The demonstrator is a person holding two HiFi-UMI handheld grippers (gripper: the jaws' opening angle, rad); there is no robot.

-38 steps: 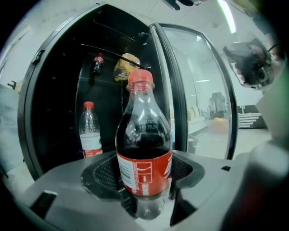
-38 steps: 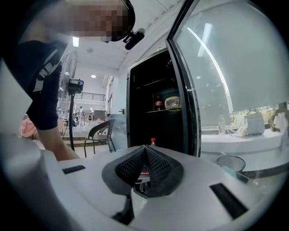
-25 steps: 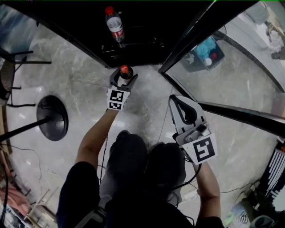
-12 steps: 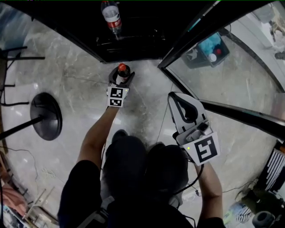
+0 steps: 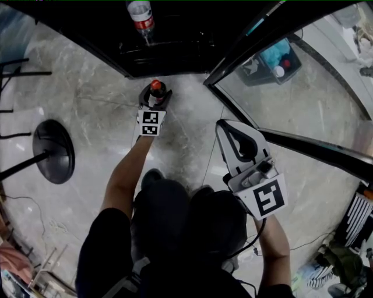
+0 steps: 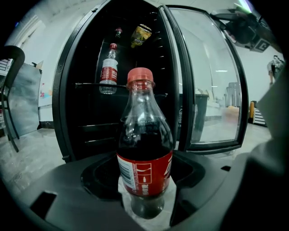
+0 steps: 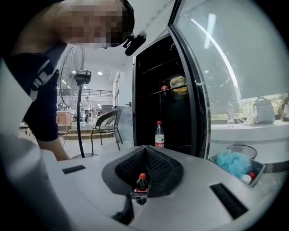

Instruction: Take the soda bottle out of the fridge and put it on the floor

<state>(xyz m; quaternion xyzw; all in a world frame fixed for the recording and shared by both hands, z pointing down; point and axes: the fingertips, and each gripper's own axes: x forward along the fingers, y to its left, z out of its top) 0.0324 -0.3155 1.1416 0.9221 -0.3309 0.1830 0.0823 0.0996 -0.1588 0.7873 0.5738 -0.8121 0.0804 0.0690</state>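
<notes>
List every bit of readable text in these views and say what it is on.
No text reads clearly.
Soda bottle red label: white print and barcode, too blurred.
Water bottle red label: too small.
Yellow packet: print unreadable.
Marker cube: pattern only, no letters.

We note soda bottle upright just before fridge opening, clamped between left gripper jaws. Water bottle on shelf inside fridge, behind soda bottle. Fridge door swung open at fridge's right; right gripper before door, jaws together. Fan base on floor, well left of fridge.
</notes>
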